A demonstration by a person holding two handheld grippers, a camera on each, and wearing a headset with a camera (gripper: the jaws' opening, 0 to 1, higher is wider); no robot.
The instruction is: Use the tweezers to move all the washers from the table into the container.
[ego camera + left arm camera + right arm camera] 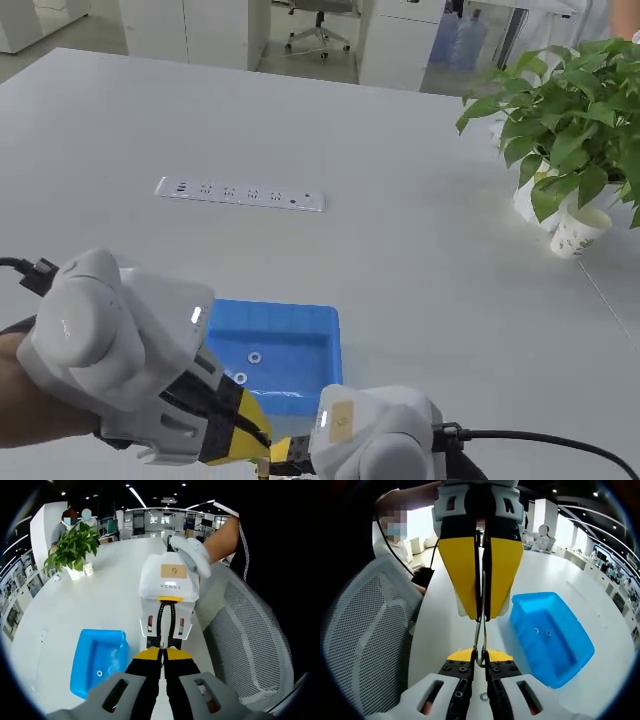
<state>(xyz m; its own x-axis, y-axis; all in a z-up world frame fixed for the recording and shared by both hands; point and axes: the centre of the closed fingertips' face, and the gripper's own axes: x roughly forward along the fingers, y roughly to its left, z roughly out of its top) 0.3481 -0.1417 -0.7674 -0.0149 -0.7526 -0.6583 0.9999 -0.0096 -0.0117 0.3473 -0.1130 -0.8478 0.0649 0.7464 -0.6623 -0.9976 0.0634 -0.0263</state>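
1. Left gripper (162, 653): the jaws are drawn together to a narrow slit and clamp the tweezers (480, 630). In the head view its white body with yellow-and-black jaws sits at lower left.
2. Right gripper (480, 656): it faces the left gripper tip to tip. Its jaws are likewise pressed together on the opposite end of the tweezers.
3. Tweezers: thin metal legs run straight from one pair of jaws to the other. They are held above the near part of the table (420, 260), just beside the container (275, 310).
4. Container: a blue, open rectangular tray resting flat on the white tabletop. Two washers (255, 357) lie on its floor, near each other but apart.
5. Loose washer (484, 696): a small ring on the tabletop, seen beneath the right gripper's jaws, outside the container.
6. Power strip (240, 193): white, lying flat beyond the container and well apart from it.
7. Potted plant (575, 110): leafy, at the table's far right, with a paper cup (578, 232) just beside its pot.
8. Mesh chair (370, 630): a white mesh back, standing beside the table behind the left gripper.
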